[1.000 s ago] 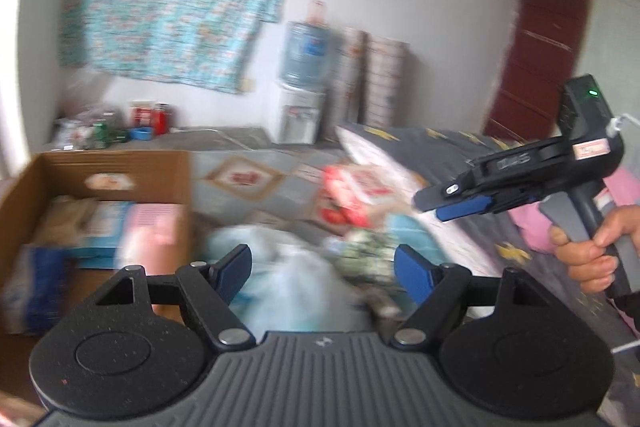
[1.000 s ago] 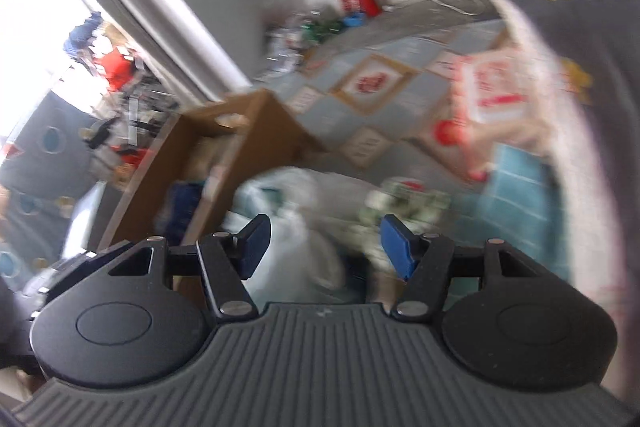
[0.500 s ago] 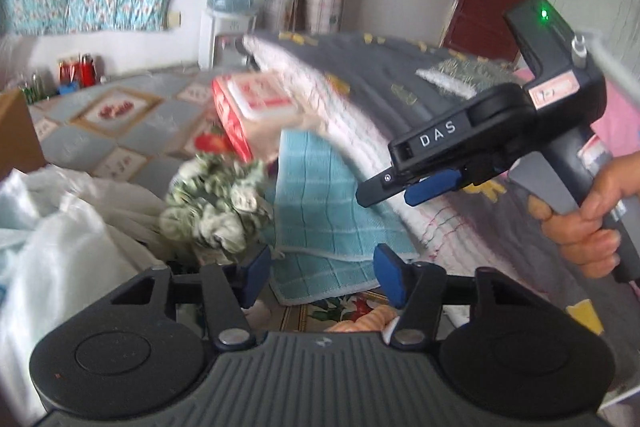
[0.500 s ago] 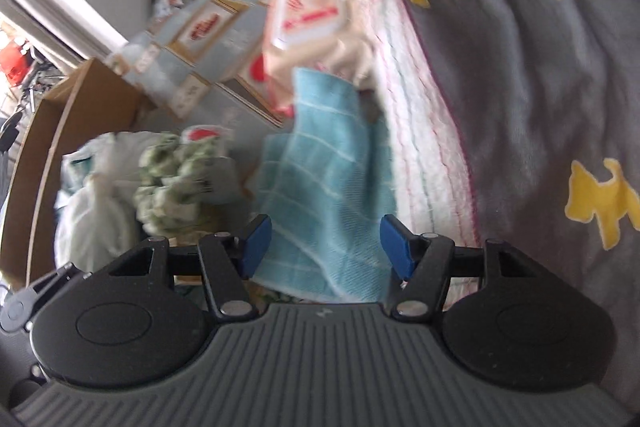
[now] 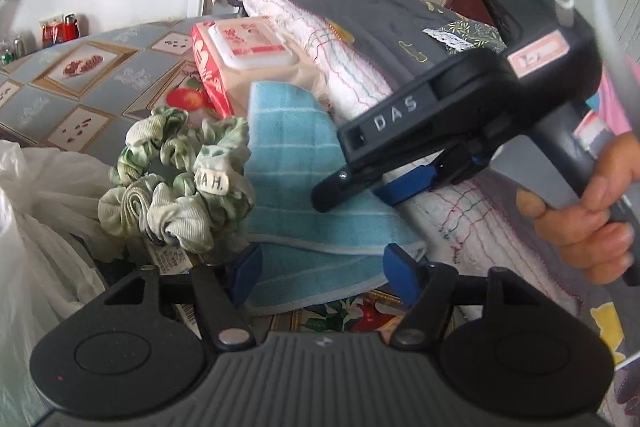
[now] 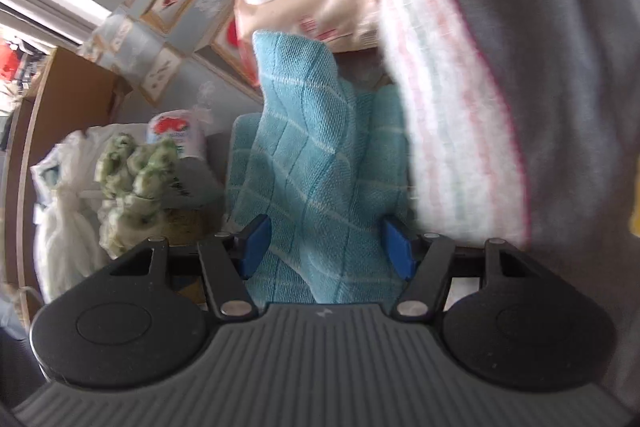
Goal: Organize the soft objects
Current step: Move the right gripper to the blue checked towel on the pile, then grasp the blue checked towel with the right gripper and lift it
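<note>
Claws (image 5: 324,269) (image 6: 326,247): two, spread; one blue towel (image 6: 320,163), one scrunchie (image 5: 176,183).

The left gripper (image 5: 324,273) was held low and level with its jaws spread wide, the blue pads well apart. The right gripper (image 6: 326,247) likewise stood open, its blue pads (image 6: 256,245) set wide. Seen from the left wrist view, it pointed down and to the left, gripped around its handle by the right hand (image 5: 588,215).
</note>
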Available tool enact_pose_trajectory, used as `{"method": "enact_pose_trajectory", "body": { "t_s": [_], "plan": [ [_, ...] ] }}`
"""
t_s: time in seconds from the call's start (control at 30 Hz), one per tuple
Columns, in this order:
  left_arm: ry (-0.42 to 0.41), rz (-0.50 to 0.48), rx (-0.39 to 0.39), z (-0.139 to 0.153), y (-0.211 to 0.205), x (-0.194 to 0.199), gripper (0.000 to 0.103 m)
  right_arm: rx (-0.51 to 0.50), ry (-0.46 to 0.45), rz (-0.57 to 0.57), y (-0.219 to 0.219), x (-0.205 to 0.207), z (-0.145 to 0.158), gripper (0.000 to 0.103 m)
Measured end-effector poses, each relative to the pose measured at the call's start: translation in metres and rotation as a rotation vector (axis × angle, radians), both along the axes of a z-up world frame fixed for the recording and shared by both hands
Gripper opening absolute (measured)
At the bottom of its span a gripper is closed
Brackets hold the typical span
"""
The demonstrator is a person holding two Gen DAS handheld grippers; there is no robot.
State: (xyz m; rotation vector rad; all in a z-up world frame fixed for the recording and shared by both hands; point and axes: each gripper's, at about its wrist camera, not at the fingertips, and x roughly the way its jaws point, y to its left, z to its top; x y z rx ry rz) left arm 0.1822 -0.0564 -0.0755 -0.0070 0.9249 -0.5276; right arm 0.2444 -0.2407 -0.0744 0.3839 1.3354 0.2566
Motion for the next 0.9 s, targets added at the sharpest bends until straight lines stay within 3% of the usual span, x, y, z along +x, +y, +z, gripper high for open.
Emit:
{"method": "enact_pose_trajectory", "body": {
  "t_s": [0.17, 0.37, 0.5, 0.6, 0.7, 0.87, 0.9],
  "plan": [
    [0.017, 0.002, -0.019, -0.003, 0.0, 0.007, 0.079, 0.044, 0.019, 0.008, 0.006, 0.005, -0.006, 0.061],
    [0.043, -0.008, -0.028, -0.009, -0.005, 0.018, 0.081, 0.138, 0.032, -0.022, 0.005, 0.004, -0.016, 0.056],
    [0.026, -0.021, -0.009, -0.01, -0.009, 0.015, 0.077, 0.158, 0.035, -0.033, 0.005, 0.002, -0.021, 0.028],
    [0.019, -0.026, 0.01, -0.011, -0.013, 0.014, 0.065, 0.176, 0.031, -0.037, 0.003, -0.001, -0.023, 0.021],
    [0.015, -0.024, 0.022, -0.011, -0.015, 0.015, 0.044, 0.205, 0.034, -0.049, 0.001, -0.004, -0.026, 0.015],
    [0.044, -0.031, -0.031, -0.006, -0.01, 0.015, 0.014, 0.227, 0.009, -0.074, -0.007, -0.016, -0.012, 0.013],
    [0.045, -0.035, -0.043, -0.004, -0.01, 0.013, 0.014, 0.226, -0.005, -0.074, -0.008, -0.02, -0.008, 0.013]
  ]
}}
